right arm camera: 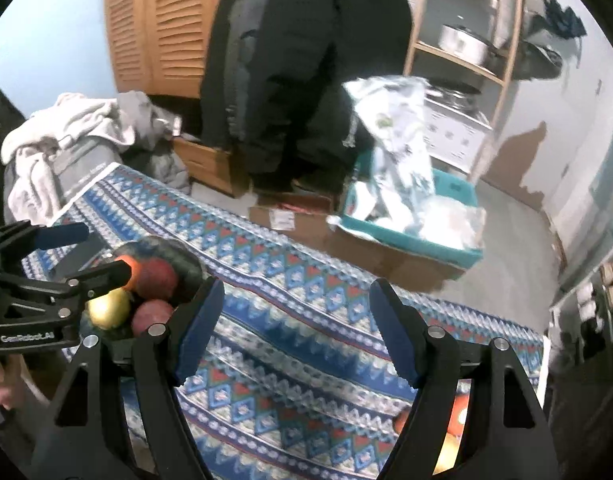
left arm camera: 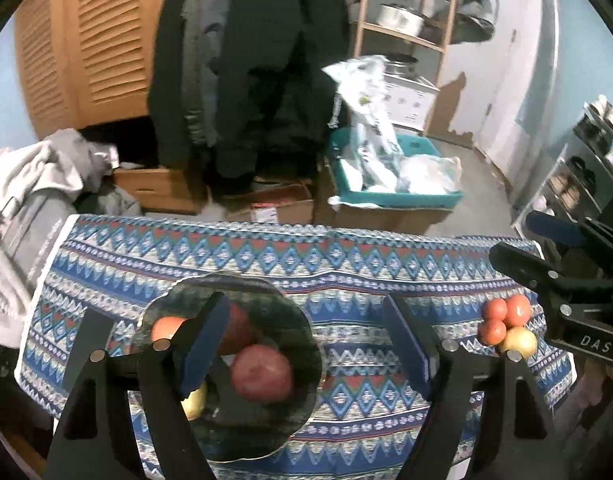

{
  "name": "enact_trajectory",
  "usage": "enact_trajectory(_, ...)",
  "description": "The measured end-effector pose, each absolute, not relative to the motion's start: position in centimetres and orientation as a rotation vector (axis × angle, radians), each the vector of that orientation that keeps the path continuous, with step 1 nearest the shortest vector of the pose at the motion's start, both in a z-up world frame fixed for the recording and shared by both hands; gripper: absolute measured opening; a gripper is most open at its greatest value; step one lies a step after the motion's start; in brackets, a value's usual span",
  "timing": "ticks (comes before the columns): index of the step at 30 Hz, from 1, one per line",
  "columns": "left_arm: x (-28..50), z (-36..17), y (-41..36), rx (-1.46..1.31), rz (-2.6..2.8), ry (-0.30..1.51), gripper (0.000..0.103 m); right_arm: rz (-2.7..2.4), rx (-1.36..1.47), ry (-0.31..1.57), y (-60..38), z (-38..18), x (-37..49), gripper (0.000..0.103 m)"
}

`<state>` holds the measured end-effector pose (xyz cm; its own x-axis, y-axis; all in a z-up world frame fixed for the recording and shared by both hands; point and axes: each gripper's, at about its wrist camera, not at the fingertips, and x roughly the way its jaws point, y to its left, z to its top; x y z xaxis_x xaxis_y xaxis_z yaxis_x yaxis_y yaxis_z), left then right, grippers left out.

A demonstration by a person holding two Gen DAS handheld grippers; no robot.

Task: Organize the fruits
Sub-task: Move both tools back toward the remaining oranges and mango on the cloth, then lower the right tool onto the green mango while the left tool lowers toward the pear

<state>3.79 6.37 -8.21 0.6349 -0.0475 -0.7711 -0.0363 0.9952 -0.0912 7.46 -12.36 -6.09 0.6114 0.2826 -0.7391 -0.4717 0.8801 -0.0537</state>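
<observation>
Both tools stand released, nothing between their pads. The left tool (left arm camera: 306,344) hangs over the bowl (left arm camera: 298,344), which already carries two red apples (left arm camera: 262,372), an orange fruit (left arm camera: 166,328) and a yellow one (left arm camera: 194,400). The loose fruit (left arm camera: 506,326) is what the coming move turns on: three small orange-red pieces and a yellowish one clustered on the patterned cloth (left arm camera: 346,256) of the counter, well apart from the bowl, toward its right end.

From the left tool that cluster lies far off to the right, past its right finger. The right tool (right arm camera: 294,324) is much nearer; in its own view the cluster (right arm camera: 458,412) peeks out low at the right, half hidden behind its right finger, so the fruit sits beside and below the pads, not between them. The bowl (right arm camera: 186,268) lies to this tool's left, next to the left tool (right arm camera: 98,252).

My judgement: the right hand is the one to take the next fruit, shifting right and down to centre a piece between its pads. The cluster is roundish, with no long axis to match.
</observation>
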Motion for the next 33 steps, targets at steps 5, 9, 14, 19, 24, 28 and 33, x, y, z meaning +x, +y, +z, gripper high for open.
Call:
enact_trajectory(5,4.3,-8.2,3.5,-0.078,-0.064,0.893,0.08,0.386,-0.236,0.814,-15.3,-6.5,7.4,0.076)
enact_trajectory(9,4.5,-8.1,1.5,-0.054,-0.098,0.896,0.08,0.347,-0.219,0.822,-17.7,-6.7,7.2,0.076)
enact_trajectory(14,5.0,-8.4,-0.9,-0.03,-0.134,0.906,0.08,0.3,-0.198,0.833,-20.4,-7.0,7.2,0.076)
enact_trajectory(19,5.7,-8.9,-3.3,-0.001,-0.169,0.922,0.08,0.253,-0.174,0.844,-22.9,-7.4,7.3,0.076)
enact_trajectory(24,6.6,-9.1,-6.1,0.036,-0.201,0.925,0.08,0.207,-0.148,0.858,-25.5,-7.8,7.6,0.076)
enact_trajectory(28,7.2,-9.5,-8.0,0.052,-0.229,0.939,0.08,0.17,-0.136,0.879,-27.4,-8.7,7.6,0.076)
enact_trajectory(33,8.0,-10.6,-10.1,0.061,-0.273,0.958,0.08,0.136,-0.126,0.923,-29.6,-10.3,7.6,0.076)
